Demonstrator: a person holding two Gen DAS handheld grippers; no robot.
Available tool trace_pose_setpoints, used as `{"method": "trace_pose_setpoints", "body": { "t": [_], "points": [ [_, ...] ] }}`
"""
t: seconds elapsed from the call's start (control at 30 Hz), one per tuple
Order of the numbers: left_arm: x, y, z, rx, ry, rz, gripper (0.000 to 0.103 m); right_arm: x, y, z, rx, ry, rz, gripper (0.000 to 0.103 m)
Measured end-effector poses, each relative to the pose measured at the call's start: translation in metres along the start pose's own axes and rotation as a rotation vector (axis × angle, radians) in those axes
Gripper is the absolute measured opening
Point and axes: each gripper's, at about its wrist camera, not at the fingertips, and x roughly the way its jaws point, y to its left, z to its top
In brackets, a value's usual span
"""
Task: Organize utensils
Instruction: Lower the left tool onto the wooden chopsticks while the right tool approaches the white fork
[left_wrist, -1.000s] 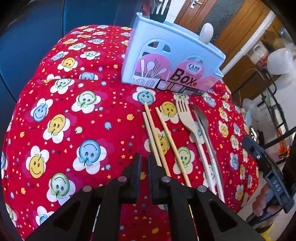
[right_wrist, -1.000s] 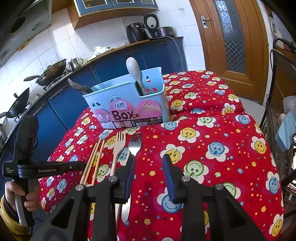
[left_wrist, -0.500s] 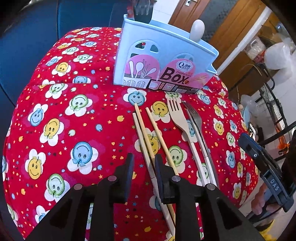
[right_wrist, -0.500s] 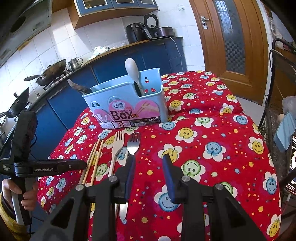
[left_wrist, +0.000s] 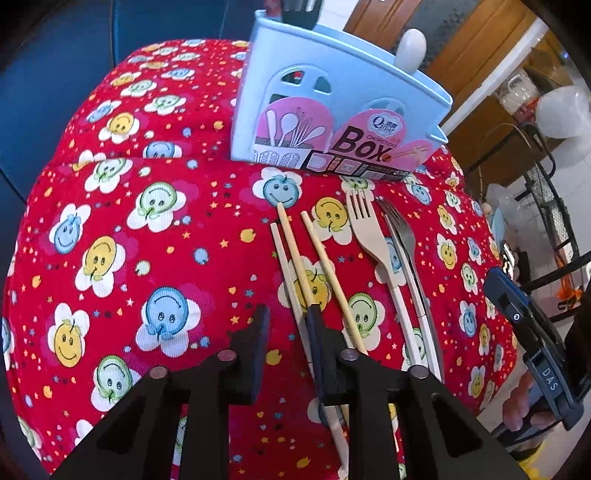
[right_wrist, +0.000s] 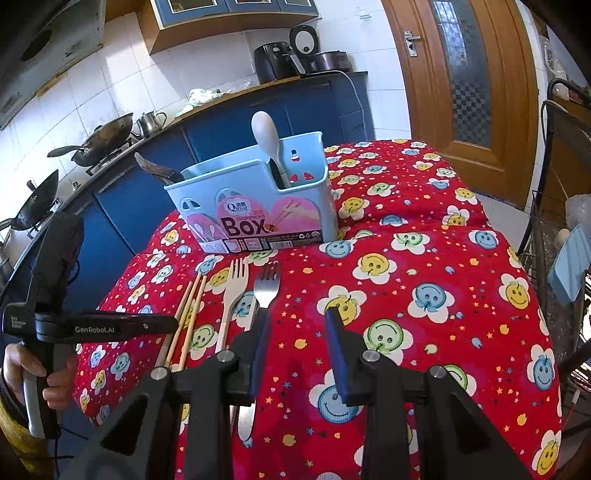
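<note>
While your left claw (left_wrist: 286, 314) closes empty beside the chopsticks (left_wrist: 295, 254), the right claw (right_wrist: 297, 317) waits part-open, empty, before the box (right_wrist: 258, 206).

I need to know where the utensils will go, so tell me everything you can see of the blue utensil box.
The utensil box is pale blue plastic with arched cut-outs and a pink label reading "Box". It stands upright on the red smiley-face tablecloth, behind the loose forks and chopsticks, apart from both grippers. It looks divided into compartments: a white spoon stands in one end, a dark utensil in the other.
</note>
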Motion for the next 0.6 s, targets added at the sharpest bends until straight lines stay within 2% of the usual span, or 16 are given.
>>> {"method": "trace_pose_setpoints", "body": {
  "t": [0.2, 0.4, 0.53, 0.6],
  "points": [
    [-0.001, 0.006, -0.004, -0.012, 0.023, -0.039, 0.016, 0.005, 0.003, 0.003, -0.019, 0.029, 0.004, 0.033],
    [0.007, -0.008, 0.004, 0.061, 0.063, 0.02, 0.019, 0.017, 0.016, 0.012, -0.086, 0.128, 0.015, 0.036],
    [0.008, -0.013, 0.006, 0.101, 0.059, 0.054, 0.01, 0.029, 0.021, 0.021, -0.117, 0.21, 0.009, 0.036],
    [0.006, -0.011, 0.005, 0.094, 0.046, 0.043, 0.009, 0.035, 0.023, 0.024, -0.137, 0.251, 0.008, 0.036]
  ]
}}
